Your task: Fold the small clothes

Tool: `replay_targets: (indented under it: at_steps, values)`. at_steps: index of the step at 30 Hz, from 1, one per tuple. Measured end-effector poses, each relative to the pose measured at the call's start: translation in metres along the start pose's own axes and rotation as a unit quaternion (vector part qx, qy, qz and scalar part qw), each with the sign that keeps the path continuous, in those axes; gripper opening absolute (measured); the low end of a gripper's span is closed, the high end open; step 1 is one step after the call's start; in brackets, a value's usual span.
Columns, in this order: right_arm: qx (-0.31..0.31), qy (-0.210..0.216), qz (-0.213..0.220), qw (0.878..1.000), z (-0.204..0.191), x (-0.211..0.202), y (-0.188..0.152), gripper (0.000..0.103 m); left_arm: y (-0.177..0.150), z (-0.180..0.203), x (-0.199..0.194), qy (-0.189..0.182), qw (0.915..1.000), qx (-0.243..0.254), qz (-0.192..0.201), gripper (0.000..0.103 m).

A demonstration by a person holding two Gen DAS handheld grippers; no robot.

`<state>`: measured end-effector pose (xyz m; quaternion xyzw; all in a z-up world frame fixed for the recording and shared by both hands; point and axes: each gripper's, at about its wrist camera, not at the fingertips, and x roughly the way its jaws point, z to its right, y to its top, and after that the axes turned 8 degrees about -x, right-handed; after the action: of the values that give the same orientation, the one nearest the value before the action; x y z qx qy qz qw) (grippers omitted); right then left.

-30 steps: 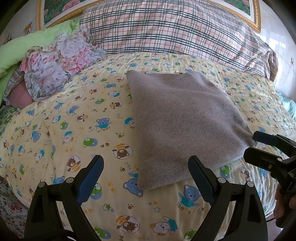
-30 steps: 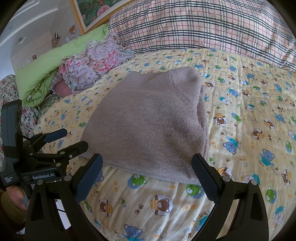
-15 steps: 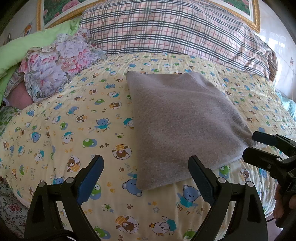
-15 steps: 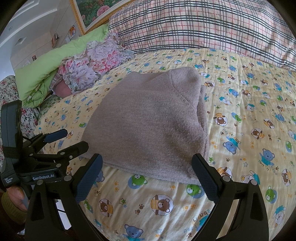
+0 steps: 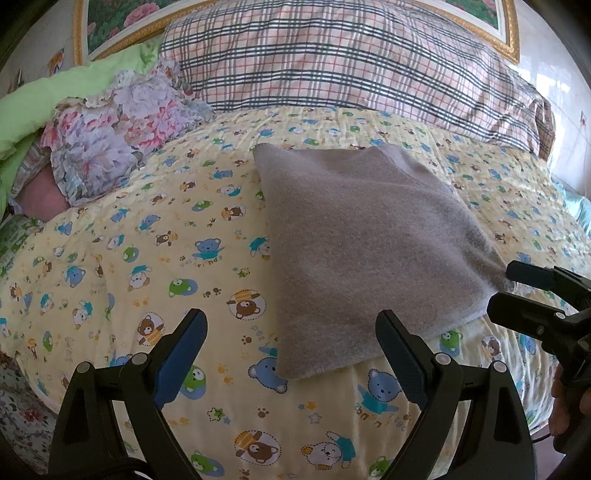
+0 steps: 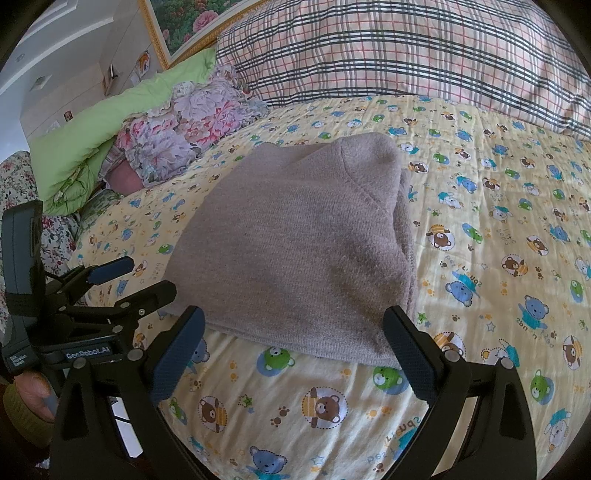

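Note:
A grey knitted garment [image 5: 362,251] lies folded into a rough rectangle on the yellow bear-print bedspread [image 5: 147,258]. In the right wrist view the same grey garment [image 6: 295,254] shows stacked layers along its right edge. My left gripper [image 5: 291,336] is open just short of the garment's near left corner, nothing between its fingers. My right gripper [image 6: 293,332] is open at the near edge of the garment, holding nothing. Each gripper shows in the other's view: the right gripper [image 5: 517,291] by the garment's right corner, the left gripper [image 6: 136,280] by its left corner.
A plaid pillow [image 5: 332,59] spans the head of the bed. A floral cloth [image 5: 110,140] and a green quilt [image 5: 29,114] are piled at the left. A framed flower picture [image 6: 192,22] hangs behind. A hand [image 6: 33,391] grips the left tool.
Almost nothing differs; the left wrist view has shifted very slightly, and both grippers stay open near the garment's front edge.

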<state>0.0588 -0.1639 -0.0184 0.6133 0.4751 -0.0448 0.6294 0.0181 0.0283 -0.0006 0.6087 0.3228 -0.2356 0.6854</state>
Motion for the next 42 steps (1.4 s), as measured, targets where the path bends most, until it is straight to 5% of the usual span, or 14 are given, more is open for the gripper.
replay_targets:
  at_steps: [42]
  values:
    - [0.003, 0.002, 0.001, 1.000, 0.004, -0.002, 0.001, 0.097, 0.010, -0.002, 0.000, -0.008, 0.9999, 0.008, 0.004, 0.093]
